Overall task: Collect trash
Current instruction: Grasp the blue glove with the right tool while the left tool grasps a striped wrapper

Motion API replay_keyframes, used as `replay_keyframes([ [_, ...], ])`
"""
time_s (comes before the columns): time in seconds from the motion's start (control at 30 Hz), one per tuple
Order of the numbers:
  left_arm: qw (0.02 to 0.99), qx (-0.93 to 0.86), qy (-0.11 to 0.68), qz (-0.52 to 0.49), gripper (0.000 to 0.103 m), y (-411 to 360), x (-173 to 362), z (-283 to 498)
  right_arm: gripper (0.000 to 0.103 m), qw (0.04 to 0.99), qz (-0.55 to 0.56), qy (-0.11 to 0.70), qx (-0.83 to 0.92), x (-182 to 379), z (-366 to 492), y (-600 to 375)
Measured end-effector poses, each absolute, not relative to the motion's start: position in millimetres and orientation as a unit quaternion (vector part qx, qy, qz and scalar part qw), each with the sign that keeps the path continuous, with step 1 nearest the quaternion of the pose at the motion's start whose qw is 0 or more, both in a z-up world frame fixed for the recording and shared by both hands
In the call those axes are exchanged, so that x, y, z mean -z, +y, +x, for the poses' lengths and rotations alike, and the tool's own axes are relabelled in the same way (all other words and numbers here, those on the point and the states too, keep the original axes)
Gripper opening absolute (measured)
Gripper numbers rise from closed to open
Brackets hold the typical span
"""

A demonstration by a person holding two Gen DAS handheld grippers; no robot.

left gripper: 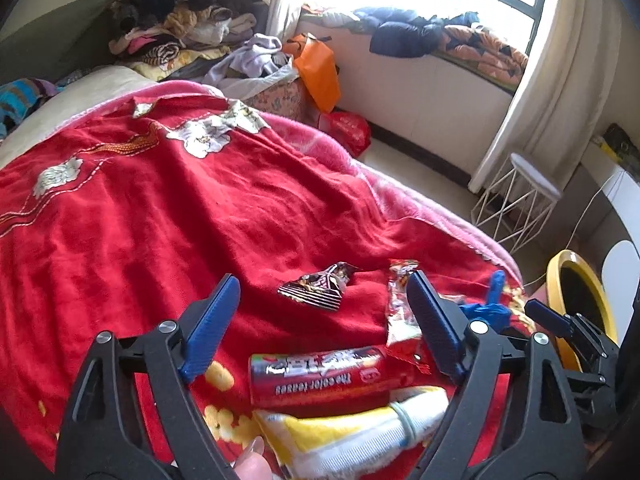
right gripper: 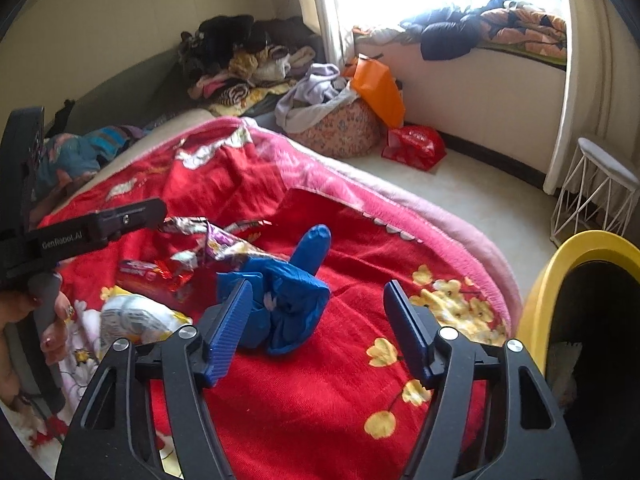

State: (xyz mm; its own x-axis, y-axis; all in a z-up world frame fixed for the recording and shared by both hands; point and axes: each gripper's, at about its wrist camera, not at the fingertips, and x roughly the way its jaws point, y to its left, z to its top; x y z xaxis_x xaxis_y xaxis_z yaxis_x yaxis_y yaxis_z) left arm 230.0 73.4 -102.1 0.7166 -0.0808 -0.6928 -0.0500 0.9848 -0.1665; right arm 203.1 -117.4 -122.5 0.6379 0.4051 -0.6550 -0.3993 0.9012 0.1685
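Trash lies on a red blanket [left gripper: 160, 208]. In the left wrist view I see a dark striped wrapper [left gripper: 320, 289], a red snack wrapper [left gripper: 400, 312], a red tube-shaped pack [left gripper: 316, 372] and a yellow-white bag [left gripper: 344, 436]. My left gripper [left gripper: 324, 304] is open above them, holding nothing. A crumpled blue glove [right gripper: 284, 300] lies in front of my right gripper [right gripper: 320, 320], which is open and empty; its left finger [right gripper: 228, 332] is next to the glove. A yellow trash bin [right gripper: 560, 292] stands at the bed's right edge.
Silver and red wrappers [right gripper: 200, 248] lie beyond the glove. A white wire stool [right gripper: 596, 196] stands on the floor. Clothes piles [left gripper: 180, 20], an orange bag [left gripper: 320, 68] and a red bag [right gripper: 416, 144] sit past the bed.
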Motion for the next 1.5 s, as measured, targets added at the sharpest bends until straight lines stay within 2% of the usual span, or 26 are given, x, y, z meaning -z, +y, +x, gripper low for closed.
replay_keyframes([
  [0.1,0.919,0.002,0.386,-0.088,0.071,74,108,237,0.051,0.897,0.004,0.378,-0.232,130,210,-113],
  [0.17,0.916,-0.005,0.391,-0.088,0.07,75,111,240,0.034,0.893,0.008,0.38,-0.241,132,212,-113],
  [0.2,0.915,-0.008,0.394,-0.09,0.068,75,113,242,0.03,0.892,0.01,0.38,-0.244,133,213,-113],
  [0.27,0.912,-0.011,0.399,-0.093,0.064,75,117,244,0.016,0.89,0.013,0.382,-0.248,133,213,-114],
  [0.3,0.912,-0.013,0.4,-0.093,0.062,75,118,246,0.013,0.89,0.013,0.383,-0.248,133,213,-115],
  [0.47,0.911,-0.016,0.401,-0.095,0.046,72,121,248,0.009,0.888,0.01,0.383,-0.255,131,211,-115],
  [0.6,0.91,-0.016,0.403,-0.095,0.023,71,122,248,0.007,0.888,0.005,0.38,-0.26,129,208,-115],
  [0.63,0.91,-0.015,0.403,-0.097,0.021,72,122,247,0.007,0.888,0.004,0.379,-0.262,128,207,-116],
  [1.13,0.92,0.009,0.369,-0.136,0.013,78,97,215,0.005,0.889,0.027,0.357,-0.287,106,194,-130],
  [1.5,0.927,0.036,0.347,-0.136,0.012,68,74,190,0.005,0.894,0.02,0.327,-0.305,90,173,-135],
])
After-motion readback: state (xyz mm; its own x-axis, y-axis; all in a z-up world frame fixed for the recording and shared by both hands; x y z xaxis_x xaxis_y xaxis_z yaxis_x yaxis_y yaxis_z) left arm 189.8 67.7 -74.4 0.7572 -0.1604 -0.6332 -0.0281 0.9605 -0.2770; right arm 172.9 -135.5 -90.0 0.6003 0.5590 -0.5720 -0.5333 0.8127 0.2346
